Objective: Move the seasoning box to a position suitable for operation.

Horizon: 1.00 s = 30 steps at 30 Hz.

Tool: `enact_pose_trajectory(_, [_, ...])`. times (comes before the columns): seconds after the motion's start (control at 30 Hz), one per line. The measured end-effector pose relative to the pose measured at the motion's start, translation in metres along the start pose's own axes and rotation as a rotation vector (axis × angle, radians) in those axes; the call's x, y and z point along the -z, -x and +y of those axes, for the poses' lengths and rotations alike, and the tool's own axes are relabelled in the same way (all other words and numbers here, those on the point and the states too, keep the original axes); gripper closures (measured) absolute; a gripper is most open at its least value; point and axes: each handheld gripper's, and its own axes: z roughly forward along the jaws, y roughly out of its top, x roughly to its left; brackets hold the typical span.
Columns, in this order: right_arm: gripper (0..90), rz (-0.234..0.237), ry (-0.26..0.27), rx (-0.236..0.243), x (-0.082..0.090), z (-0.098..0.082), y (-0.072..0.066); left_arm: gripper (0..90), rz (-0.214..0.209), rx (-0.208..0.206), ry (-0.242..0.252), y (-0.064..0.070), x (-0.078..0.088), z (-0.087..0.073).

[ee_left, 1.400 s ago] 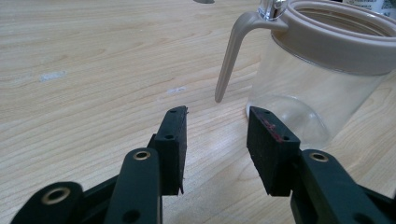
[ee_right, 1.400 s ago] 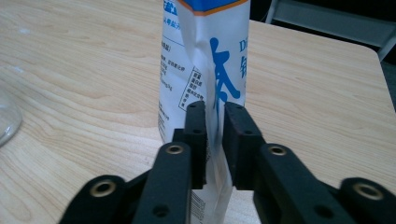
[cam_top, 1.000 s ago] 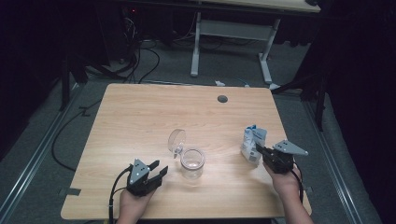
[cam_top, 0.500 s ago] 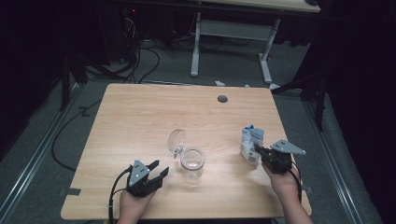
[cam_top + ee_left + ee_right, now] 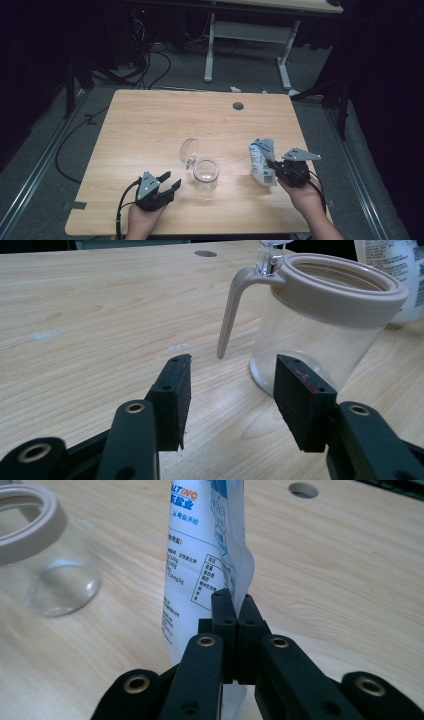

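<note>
Pouring step about to begin, by the look of it. Right hand-held gripper (image 5: pixel 272 165) pinched tight on the side seam of a white salt pouch (image 5: pixel 262 161), held upright near the right edge of the table (image 5: pixel 150 120). Left hand-held gripper (image 5: pixel 167 184) near the front edge, jaws spread and just been opening, nothing between them, aimed at a clear glass jar (image 5: pixel 206 174) standing between the two hands, towards the front edge.

Next move, probably: close the left jaws around the jar body to steady it, then carry the pouch over the mouth and tip it. Needs the pouch top already open, which cannot be told.

High view gives the layout, plus the jar's hinged clear lid (image 5: pixel 189 149) flipped up. Left gripper view adds the beige collar (image 5: pixel 345 287) and curved beige lever (image 5: pixel 230 315), with the jar just ahead of the right pad. Right gripper view adds the blue print on the pouch (image 5: pixel 202 555) and both pads pressed together on its edge.
</note>
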Motion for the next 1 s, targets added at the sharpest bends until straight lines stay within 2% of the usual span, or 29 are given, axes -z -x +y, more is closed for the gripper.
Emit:
enact_pose_trajectory(0.3, [90.0, 0.035, -0.102, 0.013, 0.001, 0.012, -0.014, 49.6, 0.000, -0.005, 0.011, 0.001, 0.002, 0.000])
enact_pose_trajectory(0.5, [90.0, 0.041, -0.150, 0.017, 0.001, 0.019, -0.018, 49.6, 0.004, -0.005, 0.014, -0.002, 0.003, 0.000])
enact_pose_trajectory(0.8, [90.0, 0.079, -0.251, 0.028, 0.000, 0.033, -0.022, 49.5, -0.003, -0.006, 0.013, -0.002, 0.002, 0.000])
enact_pose_trajectory(1.0, [90.0, 0.081, -0.334, 0.040, -0.001, 0.043, -0.023, 49.5, -0.007, -0.001, 0.013, -0.002, 0.002, -0.001])
